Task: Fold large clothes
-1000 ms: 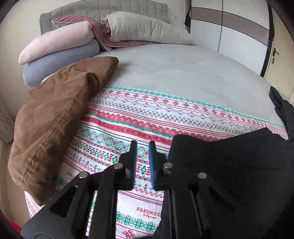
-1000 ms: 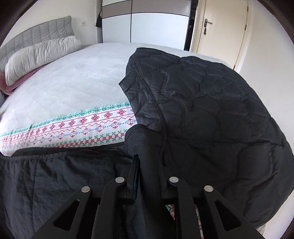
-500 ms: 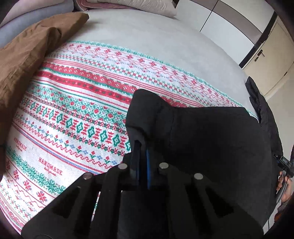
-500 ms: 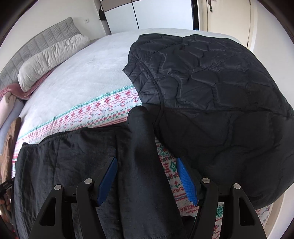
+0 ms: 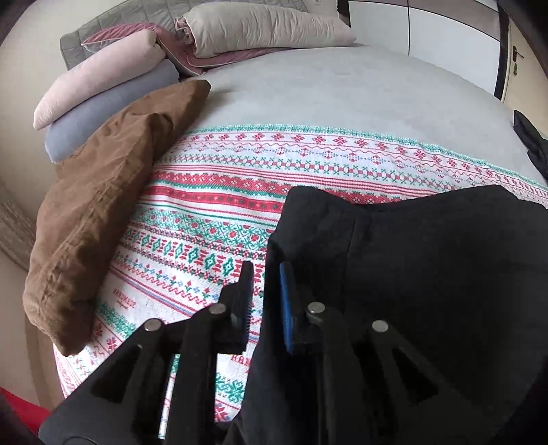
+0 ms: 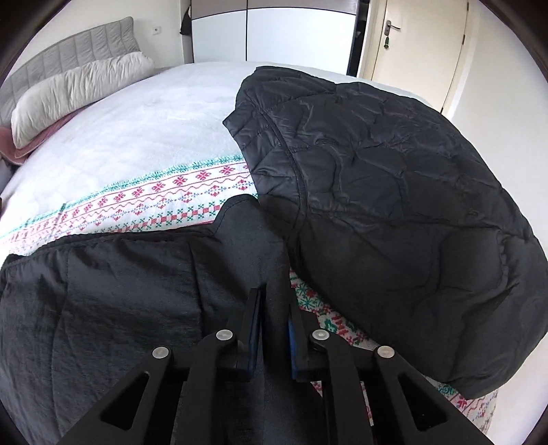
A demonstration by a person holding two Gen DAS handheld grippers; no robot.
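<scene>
A dark grey garment (image 6: 113, 291) lies spread on the patterned blanket (image 5: 239, 191); it also shows in the left wrist view (image 5: 428, 274). My left gripper (image 5: 265, 274) has its jaws a little apart at the garment's left corner, and the cloth edge runs between and under them. My right gripper (image 6: 274, 301) is shut on a fold at the garment's right corner. A black quilted jacket (image 6: 394, 191) lies spread to the right of it.
A brown pillow (image 5: 102, 205) lies at the bed's left edge. Pink and grey rolled bedding (image 5: 102, 85) and a beige pillow (image 5: 267, 30) are at the headboard. A wardrobe (image 6: 274, 30) and a door (image 6: 418, 41) stand beyond the bed.
My left gripper was shut on the garment's corner half a second ago; its jaws now stand slightly apart and the view has tipped up. My right gripper went from wide open to shut on the fold.
</scene>
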